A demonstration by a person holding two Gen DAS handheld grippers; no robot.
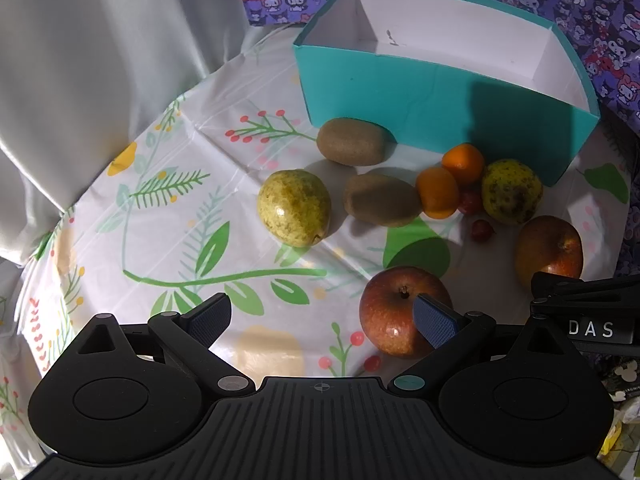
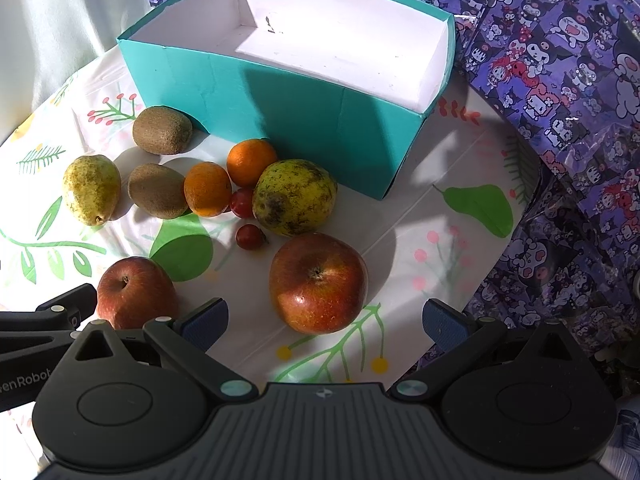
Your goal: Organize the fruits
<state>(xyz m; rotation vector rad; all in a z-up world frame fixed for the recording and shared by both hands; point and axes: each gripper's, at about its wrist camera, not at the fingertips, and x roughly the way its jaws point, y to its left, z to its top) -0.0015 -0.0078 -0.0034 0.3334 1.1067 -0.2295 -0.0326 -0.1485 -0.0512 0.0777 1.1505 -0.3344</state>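
Nothing lies yet in the teal box (image 2: pixel 304 120), whose long axis runs across the far side of the flowered table (image 2: pixel 440 240), so I judge the sorting to be at its very first pick. In front of it lie two apples, one (image 2: pixel 318 282) stem-up just ahead of the right gripper (image 2: pixel 326 322), the other (image 1: pixel 400 312) beside the left gripper (image 1: pixel 324 318), then two pears, two kiwis lying sideways, two oranges and small red fruits. Both tongs gape wide, holding nothing; the next move likely calls for straddling the near apple and closing.
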